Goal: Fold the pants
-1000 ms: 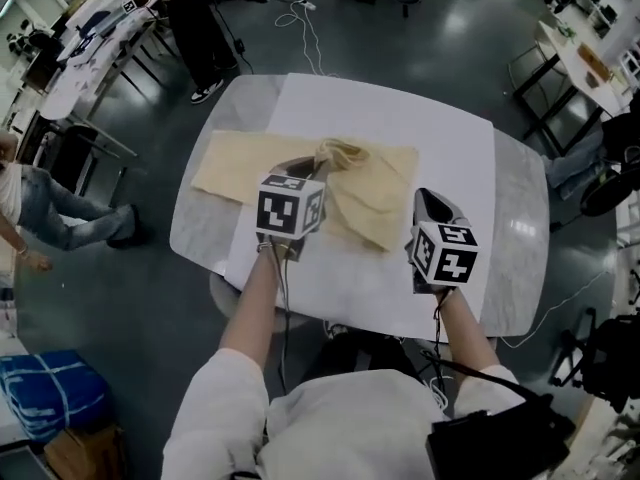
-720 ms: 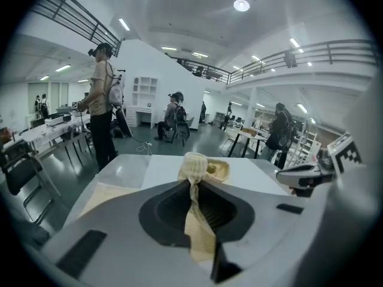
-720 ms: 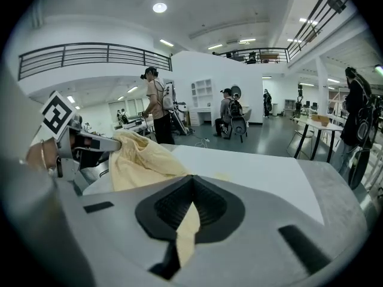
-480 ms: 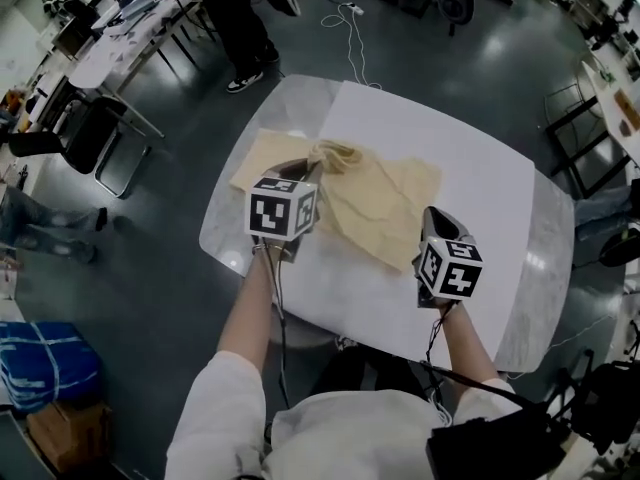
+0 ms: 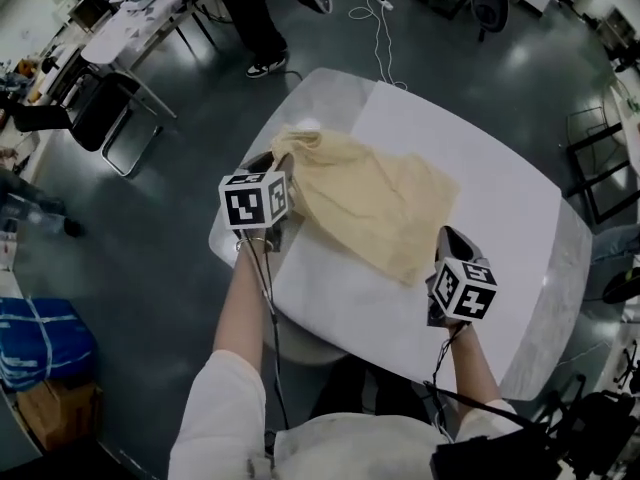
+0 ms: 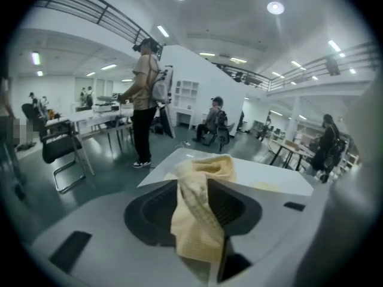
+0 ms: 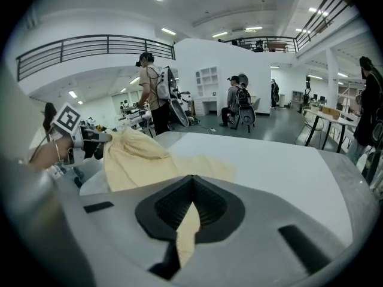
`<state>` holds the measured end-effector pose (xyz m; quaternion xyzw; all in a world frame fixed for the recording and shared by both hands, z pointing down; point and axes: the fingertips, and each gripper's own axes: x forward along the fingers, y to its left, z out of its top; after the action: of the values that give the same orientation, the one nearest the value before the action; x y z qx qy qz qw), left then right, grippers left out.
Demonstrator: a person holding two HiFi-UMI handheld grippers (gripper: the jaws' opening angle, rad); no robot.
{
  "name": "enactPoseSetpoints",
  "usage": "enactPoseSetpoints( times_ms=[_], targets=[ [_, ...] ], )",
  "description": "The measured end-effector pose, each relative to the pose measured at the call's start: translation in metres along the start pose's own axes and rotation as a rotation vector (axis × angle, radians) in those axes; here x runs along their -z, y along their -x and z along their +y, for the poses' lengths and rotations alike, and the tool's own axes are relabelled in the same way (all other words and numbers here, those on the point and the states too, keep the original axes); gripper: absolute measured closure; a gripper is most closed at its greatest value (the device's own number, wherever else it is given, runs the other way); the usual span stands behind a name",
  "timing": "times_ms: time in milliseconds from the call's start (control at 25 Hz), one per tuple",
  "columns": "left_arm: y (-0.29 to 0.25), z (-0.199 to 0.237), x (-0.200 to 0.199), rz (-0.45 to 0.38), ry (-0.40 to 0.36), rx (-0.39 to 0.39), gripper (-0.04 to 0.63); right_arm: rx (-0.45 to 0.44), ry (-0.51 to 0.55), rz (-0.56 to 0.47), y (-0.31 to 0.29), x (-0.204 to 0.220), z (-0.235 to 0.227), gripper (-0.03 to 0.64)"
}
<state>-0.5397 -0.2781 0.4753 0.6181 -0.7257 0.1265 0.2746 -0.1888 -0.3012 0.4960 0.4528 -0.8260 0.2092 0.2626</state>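
Note:
Pale yellow pants [image 5: 375, 203] lie spread across the white table [image 5: 490, 158], one end lifted at the left edge. My left gripper [image 5: 280, 161] is at that left edge. A thick bunch of the cloth [image 6: 194, 220] still sits between its jaws, which are opening. My right gripper [image 5: 450, 238] is at the pants' near right corner, shut on a thin edge of the fabric [image 7: 187, 232]. The right gripper view shows the pants [image 7: 143, 160] rising to a peak toward the left gripper [image 7: 90, 137].
The table's left edge and a drop to the dark floor lie just past my left gripper. Chairs [image 5: 110, 118] and long tables stand at the far left. A person [image 5: 255, 28] stands beyond the table, near a floor cable [image 5: 375, 13]. A blue bag [image 5: 40, 343] lies near left.
My left gripper has moved left to the table's edge with the cloth, and the bunched-up pants now lie spread out. My right gripper has shifted a little right and nearer.

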Motion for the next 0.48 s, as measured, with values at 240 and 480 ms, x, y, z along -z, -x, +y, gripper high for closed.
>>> enactPoseSetpoints(
  times_ms=[240, 480],
  targets=[
    [-0.006, 0.047, 0.045, 0.003, 0.054, -0.066, 0.393, 0.003, -0.003, 0.053, -0.02, 0.031, 0.005, 0.624],
    [-0.007, -0.016, 0.072, 0.057, -0.065, 0.067, 0.393, 0.025, -0.043, 0.051, -0.022, 0.038, 0.01, 0.624]
  ],
)
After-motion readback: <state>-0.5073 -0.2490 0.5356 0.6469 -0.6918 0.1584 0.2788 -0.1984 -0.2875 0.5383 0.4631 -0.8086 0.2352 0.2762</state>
